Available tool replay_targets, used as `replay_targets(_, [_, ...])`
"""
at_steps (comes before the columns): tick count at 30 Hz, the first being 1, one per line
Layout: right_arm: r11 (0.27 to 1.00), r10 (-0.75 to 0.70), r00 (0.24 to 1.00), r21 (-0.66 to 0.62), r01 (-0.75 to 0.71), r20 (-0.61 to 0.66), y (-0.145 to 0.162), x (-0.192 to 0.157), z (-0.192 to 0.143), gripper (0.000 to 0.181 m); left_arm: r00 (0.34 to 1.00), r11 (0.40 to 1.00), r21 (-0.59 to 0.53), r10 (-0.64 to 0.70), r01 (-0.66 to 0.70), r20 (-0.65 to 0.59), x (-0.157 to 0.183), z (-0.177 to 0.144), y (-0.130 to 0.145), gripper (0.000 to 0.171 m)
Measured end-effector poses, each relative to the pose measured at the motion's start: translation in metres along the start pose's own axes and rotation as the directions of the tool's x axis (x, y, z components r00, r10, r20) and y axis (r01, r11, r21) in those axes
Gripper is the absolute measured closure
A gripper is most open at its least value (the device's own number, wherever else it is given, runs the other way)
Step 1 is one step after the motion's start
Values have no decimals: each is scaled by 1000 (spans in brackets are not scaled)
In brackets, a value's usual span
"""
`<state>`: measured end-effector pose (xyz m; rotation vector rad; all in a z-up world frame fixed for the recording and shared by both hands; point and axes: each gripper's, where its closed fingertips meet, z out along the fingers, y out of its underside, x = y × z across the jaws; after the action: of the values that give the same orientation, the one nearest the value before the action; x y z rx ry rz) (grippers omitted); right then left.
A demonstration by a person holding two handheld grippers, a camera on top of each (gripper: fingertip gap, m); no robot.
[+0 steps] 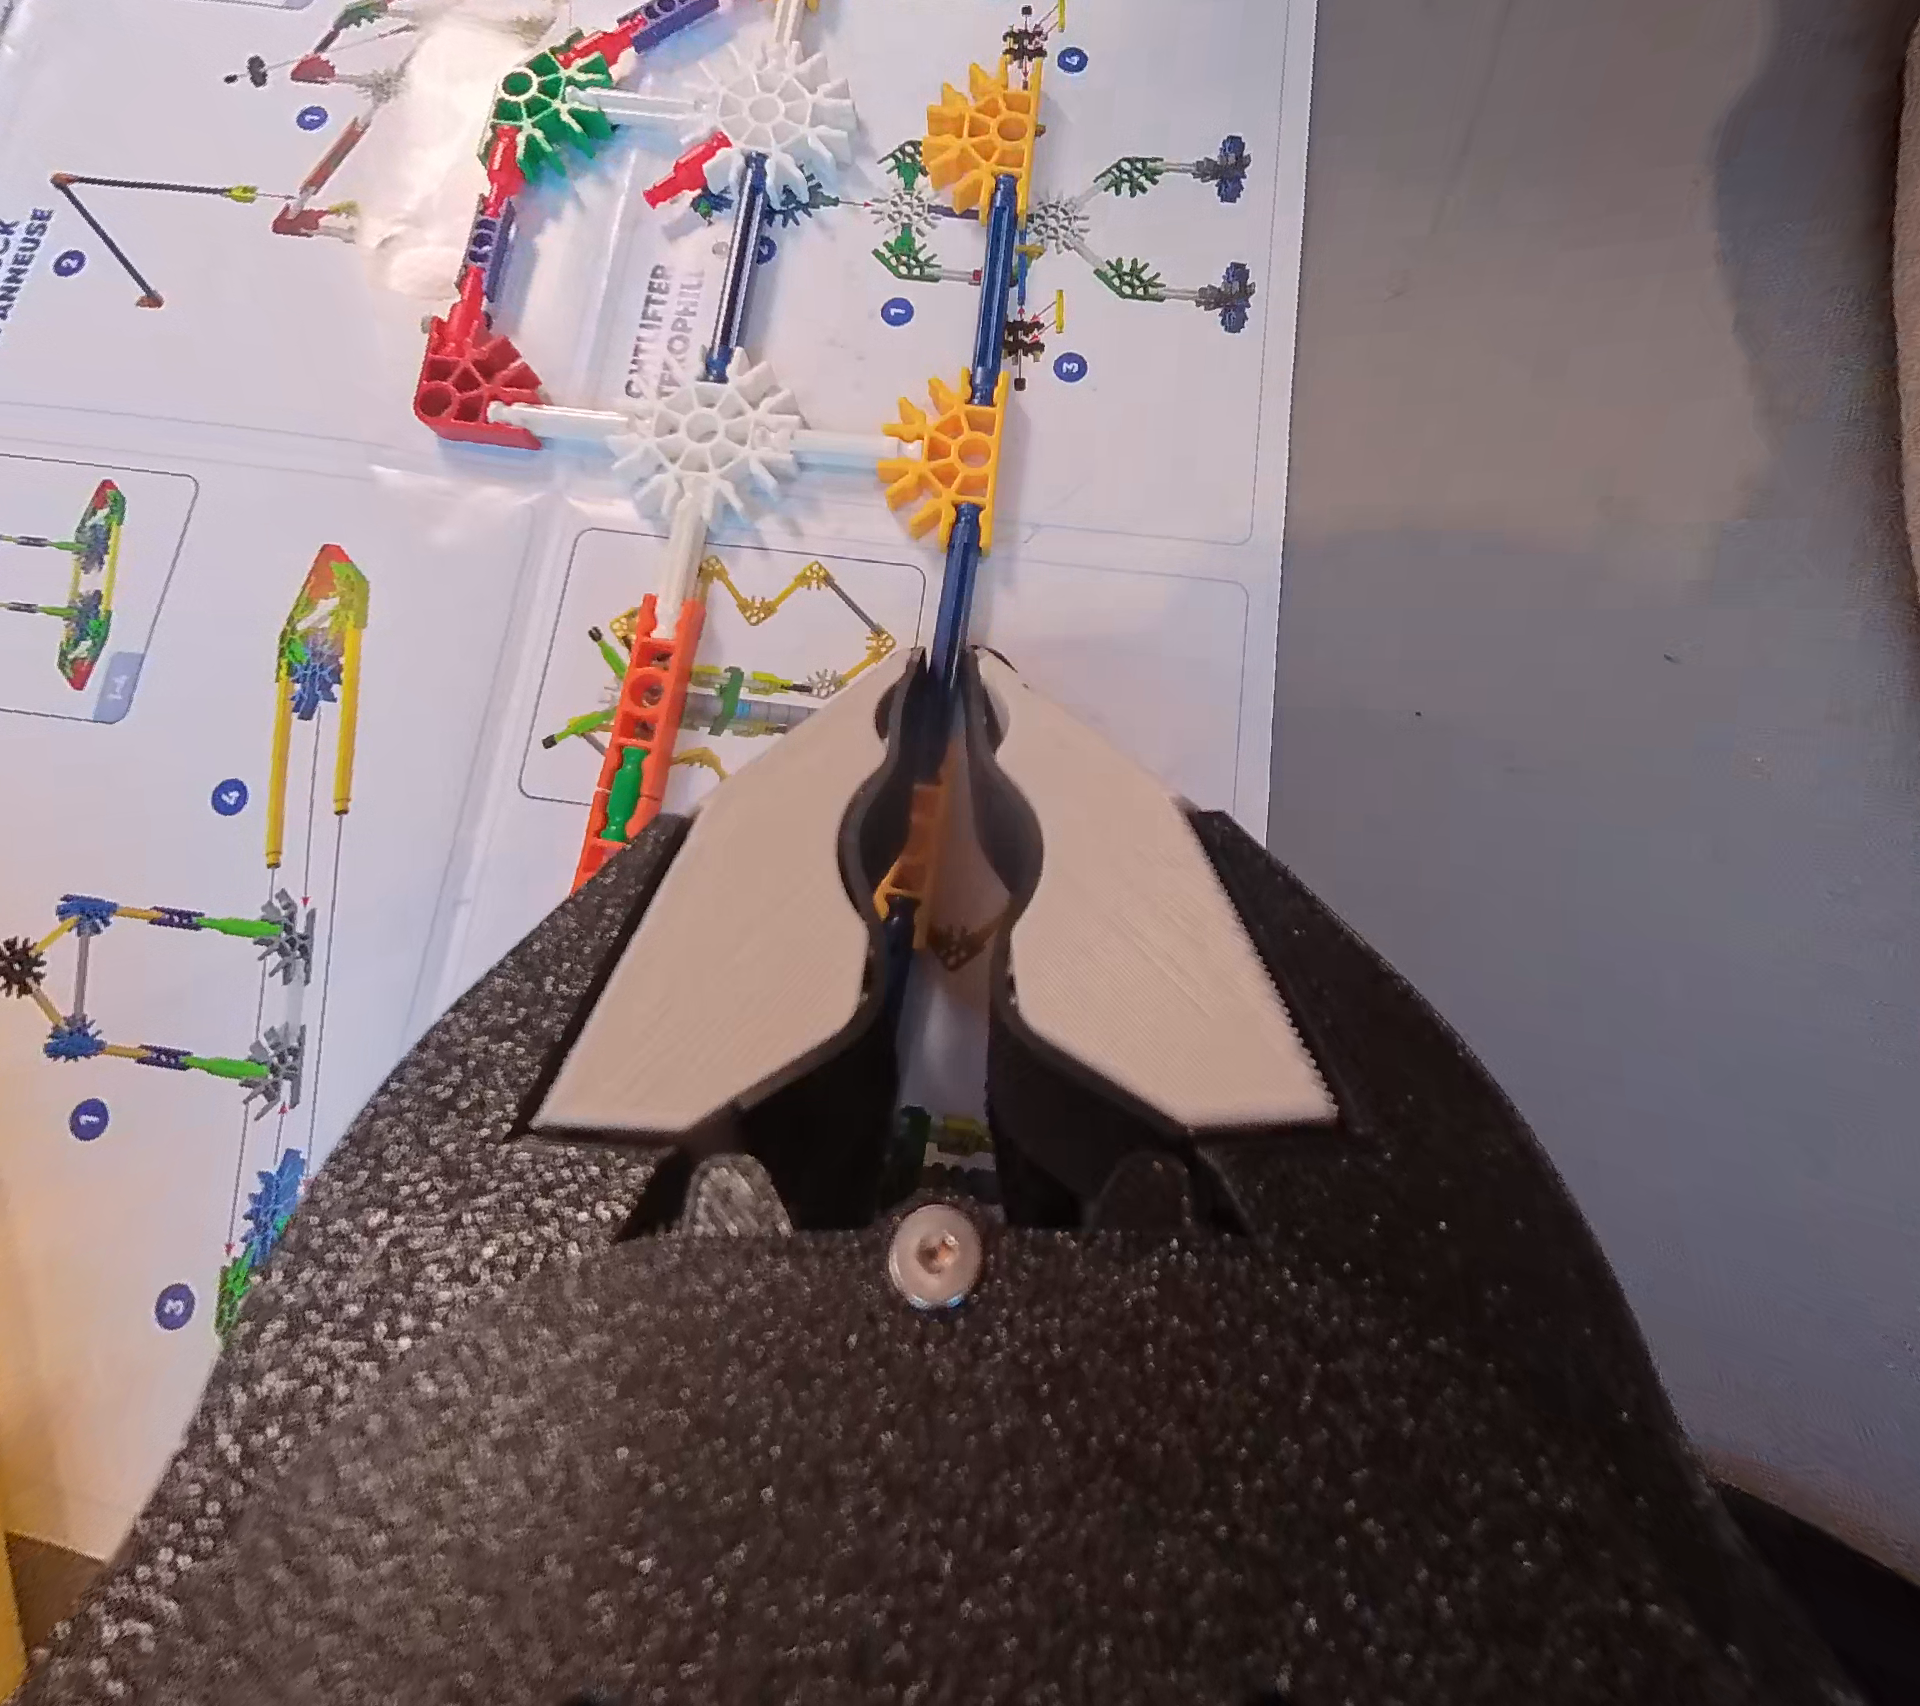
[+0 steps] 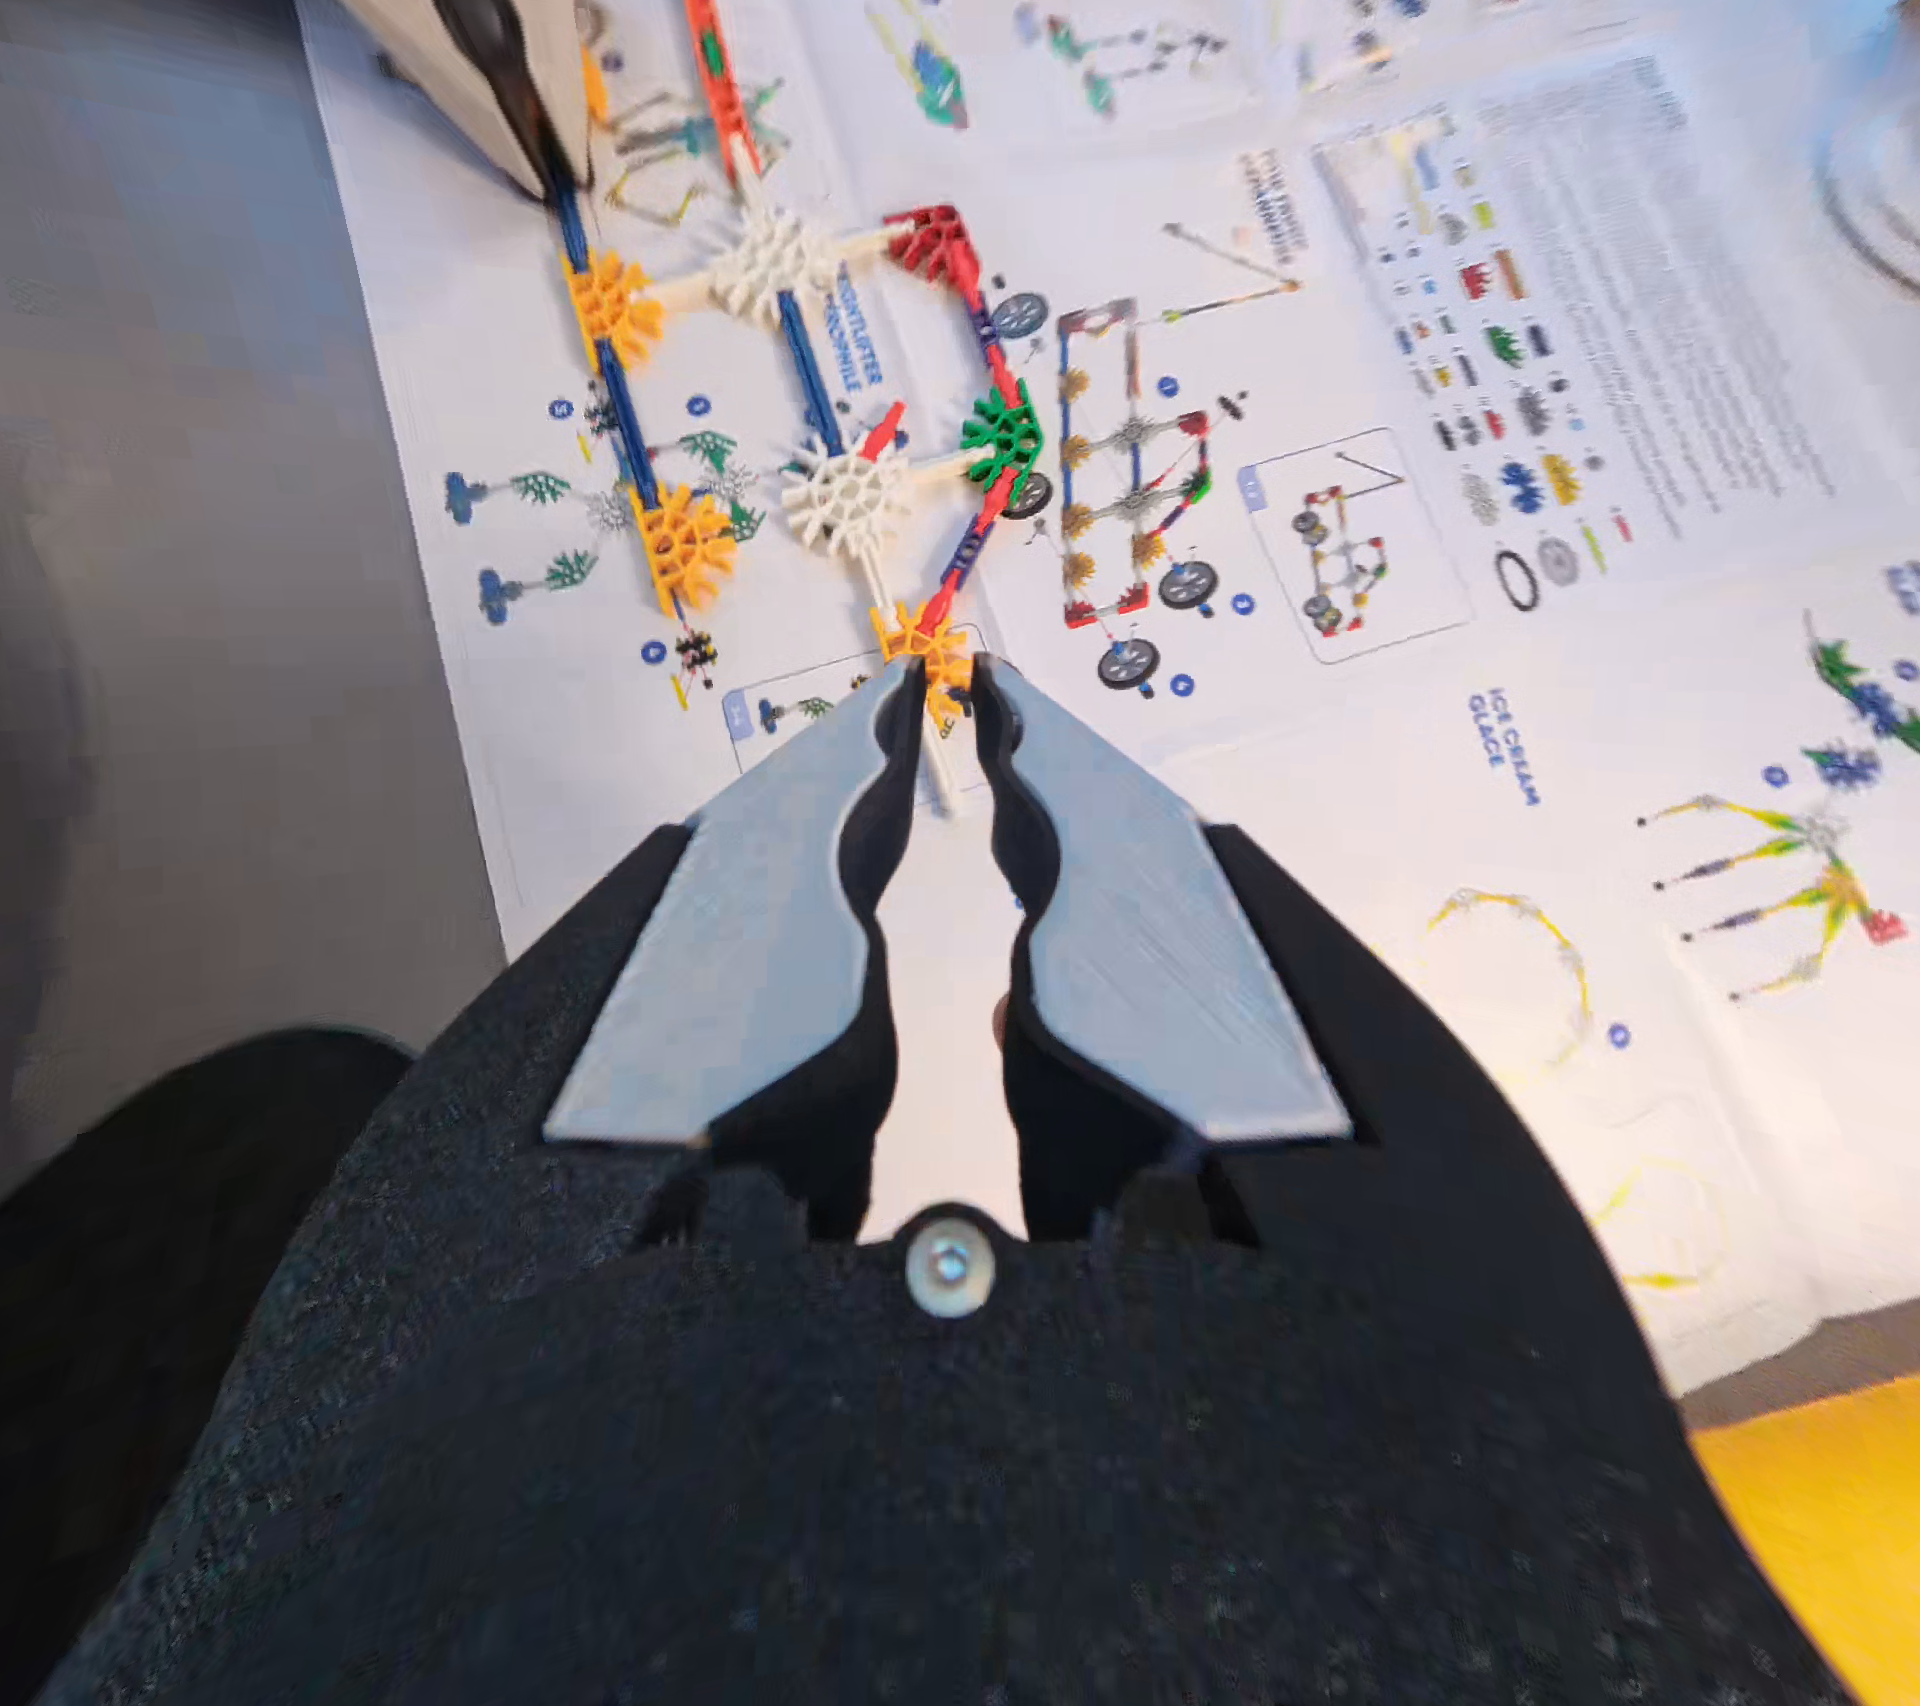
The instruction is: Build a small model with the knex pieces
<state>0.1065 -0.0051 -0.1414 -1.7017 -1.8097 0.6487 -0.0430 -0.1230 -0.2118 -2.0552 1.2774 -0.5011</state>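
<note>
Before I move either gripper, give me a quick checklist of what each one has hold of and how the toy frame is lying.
1. Left gripper shut on the blue rod: ok.
2. Rod joined to both yellow connectors up the frame's side: ok.
3. Right gripper gripping the far yellow connector: cannot tell; tips flank it, contact blurred.
4. White rod lying between the right fingers: ok.
5. Frame lying flat on the instruction sheet: ok.
6. Red rod at the white connector fully seated: cannot tell.
</note>
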Motion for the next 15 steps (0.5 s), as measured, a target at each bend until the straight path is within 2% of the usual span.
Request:
replay_targets(3, [973,137,984,203,-112,-113,5,-1,-16,168,1000,1000,-1,2,-2,-9,0,0,0,168])
replay_targets(8, [868,324,932,443,-224,-163,6,-13,-19,158,999,1000,-16,25,-26,-34,2,-3,3,168])
replay_targets(9, [846,357,920,473,-245,-162,6,-14,-19,155,999,1000,-16,25,-26,-41,2,-3,3,168])
replay_targets(11, [856,361,905,466,-225,-225,9,-11,-19,148,998,999,-18,29,-30,-54,4,-5,4,168])
replay_targets(15, [857,349,900,477,-195,-260,5,-5,-20,147,997,999,-9,33,-34,-65,5,-6,5,168])
